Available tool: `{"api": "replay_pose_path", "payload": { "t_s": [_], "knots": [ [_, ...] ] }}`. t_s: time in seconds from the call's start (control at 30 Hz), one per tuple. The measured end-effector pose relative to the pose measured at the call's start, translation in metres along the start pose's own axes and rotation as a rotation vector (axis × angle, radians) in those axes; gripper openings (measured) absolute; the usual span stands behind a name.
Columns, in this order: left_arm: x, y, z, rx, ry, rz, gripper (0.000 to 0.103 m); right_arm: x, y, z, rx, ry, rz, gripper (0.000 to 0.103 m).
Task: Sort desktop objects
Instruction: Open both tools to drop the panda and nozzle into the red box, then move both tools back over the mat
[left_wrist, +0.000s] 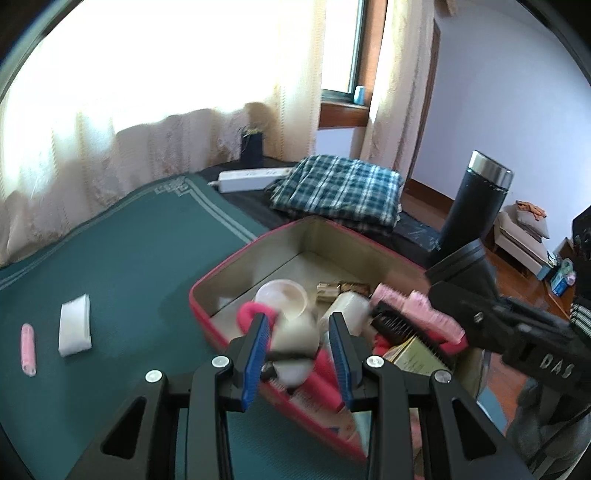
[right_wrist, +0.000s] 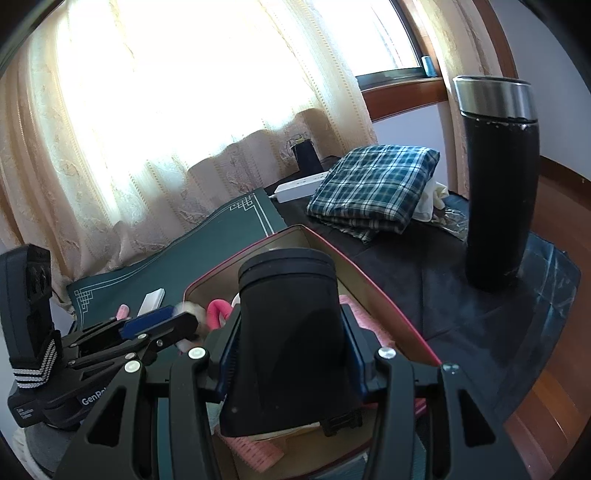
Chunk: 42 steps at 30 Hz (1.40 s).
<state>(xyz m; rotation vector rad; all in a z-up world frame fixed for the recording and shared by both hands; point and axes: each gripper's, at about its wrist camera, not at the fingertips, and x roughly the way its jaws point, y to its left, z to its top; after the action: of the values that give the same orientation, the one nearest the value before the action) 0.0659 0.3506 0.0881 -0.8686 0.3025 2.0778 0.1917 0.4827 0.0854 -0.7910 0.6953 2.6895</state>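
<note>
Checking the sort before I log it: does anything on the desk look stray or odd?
Two items lie loose on the green mat, outside the red-rimmed tin box: a small pink tube and a white folded packet, side by side. Nothing looks spilled or broken.

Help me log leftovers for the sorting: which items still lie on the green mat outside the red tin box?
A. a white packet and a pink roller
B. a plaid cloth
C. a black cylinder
A: the white packet and pink roller lie on the green mat, beside the red tin box.
</note>
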Motion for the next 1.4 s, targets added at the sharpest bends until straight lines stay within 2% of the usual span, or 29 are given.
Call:
{"api": "replay_pose_path", "payload": {
  "t_s": [0.2, 0.33, 0.37, 0.4, 0.43, 0.47, 0.5, 0.67, 0.77, 1.13, 1.4],
  "knots": [
    [-0.003, -0.010, 0.009, 0.030, -0.029, -0.034, 0.034, 0.005, -0.002, -0.001, 0.008, 0.012, -0.001, 0.052],
    [0.000, -0.001, 0.004, -0.003, -0.009, -0.029, 0.036, 0.007, 0.000, -0.003, -0.003, 0.023, 0.002, 0.053],
    [0.001, 0.002, 0.003, -0.013, -0.003, -0.027, 0.042, 0.007, 0.002, -0.003, -0.007, 0.024, 0.002, 0.053],
    [0.001, 0.004, 0.002, -0.021, -0.001, -0.023, 0.052, 0.006, 0.002, -0.003, -0.008, 0.024, 0.002, 0.055],
    [-0.001, 0.008, 0.001, -0.032, -0.004, -0.017, 0.056, 0.006, 0.003, -0.003, -0.008, 0.022, 0.003, 0.058],
    [-0.003, 0.012, 0.000, -0.045, -0.011, -0.008, 0.060, 0.004, 0.004, -0.003, -0.007, 0.019, 0.004, 0.066],
    [-0.005, 0.017, -0.001, -0.061, -0.016, -0.001, 0.060, 0.001, 0.006, -0.003, -0.006, 0.002, -0.004, 0.072],
    [-0.017, 0.043, -0.005, -0.136, -0.029, 0.026, 0.061, -0.004, 0.009, -0.002, -0.007, -0.012, -0.014, 0.073],
    [-0.024, 0.058, -0.008, -0.173, -0.039, 0.047, 0.068, -0.007, 0.013, -0.002, -0.005, -0.021, -0.015, 0.073],
    [-0.045, 0.105, -0.031, -0.257, -0.045, 0.106, 0.068, -0.005, 0.052, -0.004, -0.073, -0.007, 0.028, 0.077],
    [-0.059, 0.151, -0.055, -0.318, -0.023, 0.181, 0.069, 0.009, 0.099, -0.013, -0.142, 0.027, 0.091, 0.078]
  ]
}}
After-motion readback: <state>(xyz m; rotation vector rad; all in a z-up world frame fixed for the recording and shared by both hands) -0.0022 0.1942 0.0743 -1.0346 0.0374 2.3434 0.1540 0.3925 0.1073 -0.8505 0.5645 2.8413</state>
